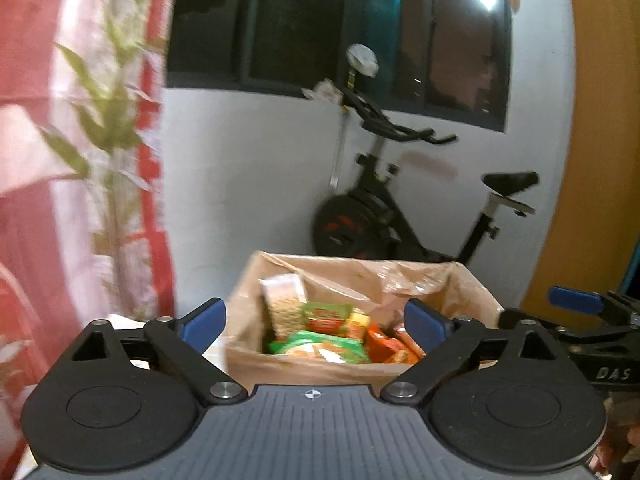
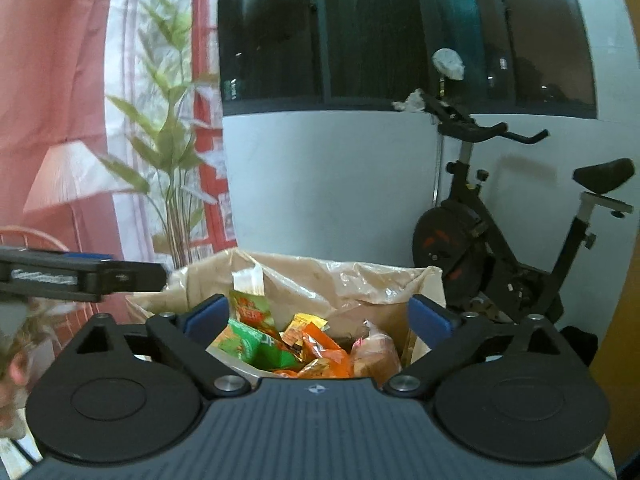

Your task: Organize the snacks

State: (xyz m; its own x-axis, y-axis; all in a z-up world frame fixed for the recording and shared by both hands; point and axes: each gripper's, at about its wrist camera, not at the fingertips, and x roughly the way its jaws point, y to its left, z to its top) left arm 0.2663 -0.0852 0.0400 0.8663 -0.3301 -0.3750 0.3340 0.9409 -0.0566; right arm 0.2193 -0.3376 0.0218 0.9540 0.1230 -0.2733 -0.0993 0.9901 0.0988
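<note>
A cardboard box (image 1: 304, 366) lined with crumpled plastic holds several snack packets: green (image 1: 320, 346), orange (image 1: 390, 346) and a tall beige one (image 1: 284, 300). My left gripper (image 1: 314, 322) is open and empty, just short of the box's near wall. The right wrist view shows the same box (image 2: 428, 284) with green (image 2: 248, 344) and orange packets (image 2: 320, 350). My right gripper (image 2: 318, 320) is open and empty, above the box's near edge. The right gripper's blue pad (image 1: 574, 298) shows at the left view's right edge.
A black exercise bike (image 1: 400, 216) stands behind the box against a white wall under a dark window. A potted plant (image 2: 172, 184) and red curtain (image 1: 28, 160) are at the left. An orange wooden panel (image 1: 592, 160) is at the right.
</note>
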